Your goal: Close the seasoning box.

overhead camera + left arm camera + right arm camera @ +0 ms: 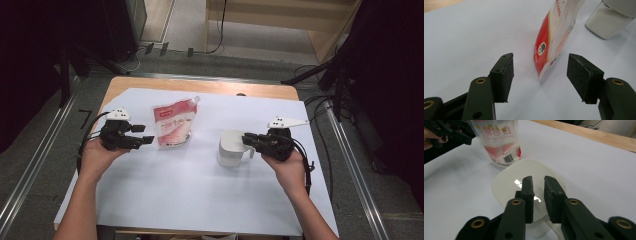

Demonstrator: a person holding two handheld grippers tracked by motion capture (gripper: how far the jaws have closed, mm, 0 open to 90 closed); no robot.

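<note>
Standing on the white surface (pixel 165 190) is a red and white pouch (pixel 173 123) with a barcode and a small spout on top. Near it sits a white jar (pixel 231 148) with a smooth lid. The left hand-held gripper (pixel 146 135) is spread wide beside the pouch. The right hand-held gripper (pixel 246 139) hovers over the jar, nearly closed, gripping nothing.

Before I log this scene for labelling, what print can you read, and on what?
Red and white pouch: red lettering along the top edge, cut off, roughly "Granule", not certain.
Pouch, round logo and side print: too small to read.
Pouch: pink characters and a barcode, blurred.
White lidded container: no print.
</note>
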